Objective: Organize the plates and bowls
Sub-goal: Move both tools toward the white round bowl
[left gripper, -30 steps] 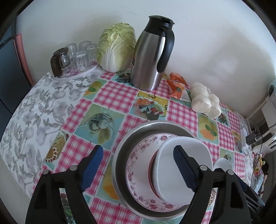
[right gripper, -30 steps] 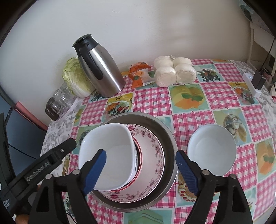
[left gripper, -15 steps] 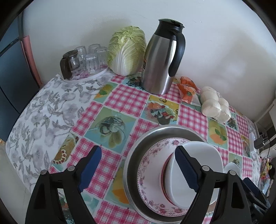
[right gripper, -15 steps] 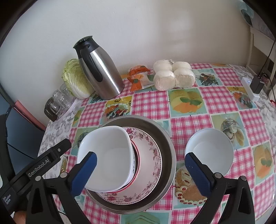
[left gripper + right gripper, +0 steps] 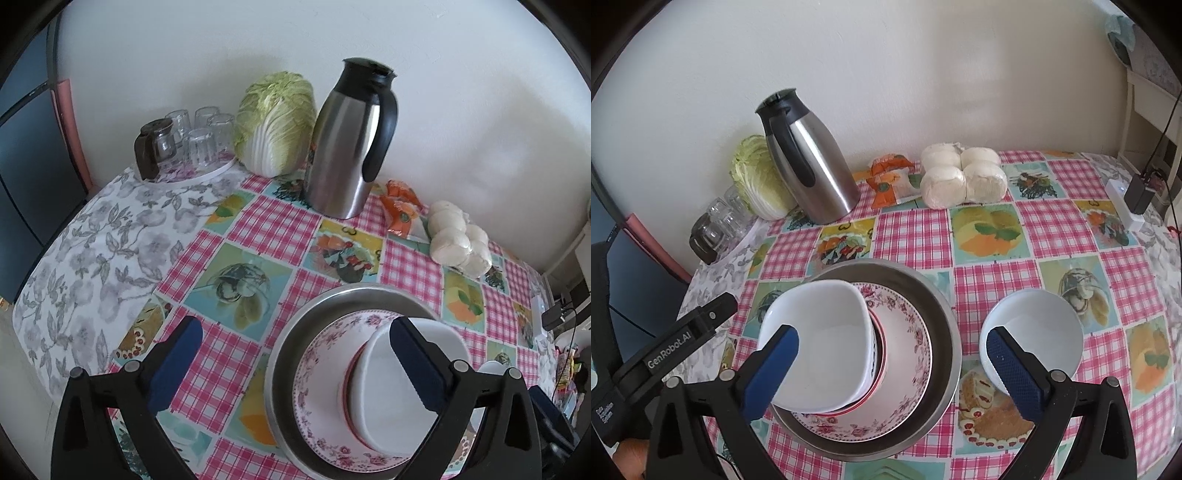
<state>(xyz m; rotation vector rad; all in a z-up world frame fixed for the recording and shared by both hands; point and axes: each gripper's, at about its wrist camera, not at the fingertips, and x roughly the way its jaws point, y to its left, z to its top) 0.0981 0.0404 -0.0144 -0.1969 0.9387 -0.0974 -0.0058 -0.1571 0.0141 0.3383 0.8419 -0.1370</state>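
Observation:
A steel basin [image 5: 942, 321] stands on the checked tablecloth and holds a floral plate [image 5: 912, 332]. On the plate a white square bowl [image 5: 820, 332] sits tilted on a red-rimmed dish [image 5: 878, 354]. A round white bowl [image 5: 1038, 325] stands alone to the basin's right. My right gripper [image 5: 892, 334] hovers open above the basin and the round bowl, gripping nothing. In the left wrist view the basin [image 5: 280, 354], plate [image 5: 321, 362] and square bowl [image 5: 380, 398] lie low at the right. My left gripper [image 5: 295, 330] is opening its jaws over the basin's left rim, with nothing pressed between the pads.
Along the wall stand a steel thermos jug [image 5: 347, 147], a cabbage [image 5: 277, 118], a tray of glasses [image 5: 192, 140], an orange packet [image 5: 890, 177] and wrapped buns [image 5: 960, 177]. A power strip with a plug [image 5: 1130, 199] lies at the right table edge.
Both grippers' jaws have spread wider. The left wrist view has tilted up slightly, so the stacked dishes sit lower and further right. The dishes have not moved.

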